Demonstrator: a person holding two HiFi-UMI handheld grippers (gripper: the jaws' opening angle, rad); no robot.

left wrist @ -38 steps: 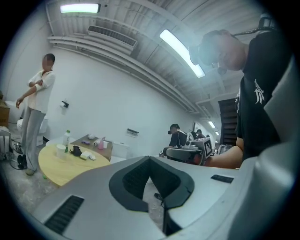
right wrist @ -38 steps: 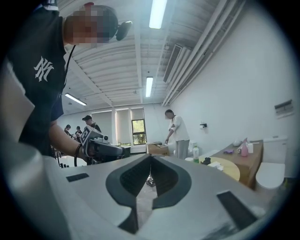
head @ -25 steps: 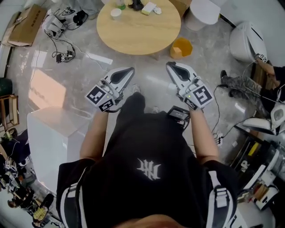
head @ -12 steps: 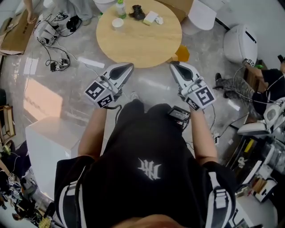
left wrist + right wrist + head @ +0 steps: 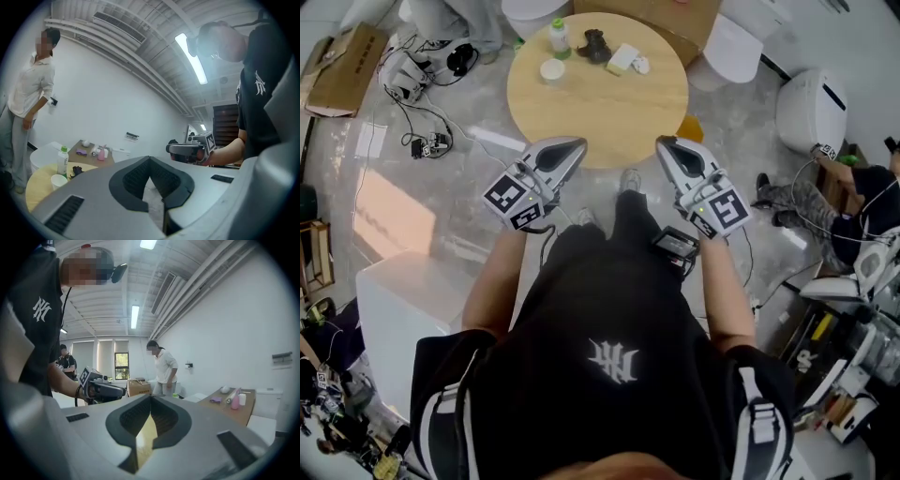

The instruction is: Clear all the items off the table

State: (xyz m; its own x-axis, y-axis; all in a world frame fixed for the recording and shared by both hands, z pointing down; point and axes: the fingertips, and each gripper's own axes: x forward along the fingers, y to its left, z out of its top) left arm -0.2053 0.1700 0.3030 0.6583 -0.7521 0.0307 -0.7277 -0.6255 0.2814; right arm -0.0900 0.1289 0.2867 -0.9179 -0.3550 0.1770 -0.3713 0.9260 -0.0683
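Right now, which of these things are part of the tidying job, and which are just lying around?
Job: round wooden table; green-capped clear bottle; small white cup; black lumpy object; pale rectangular block.
Lying about: flat cardboard box; tangled floor cables; orange bin.

Glossy grey marble floor (image 5: 441, 202), white walls (image 5: 117, 103), ceiling strip lights (image 5: 134, 316), far window (image 5: 121, 363), white cabinet (image 5: 403, 309)
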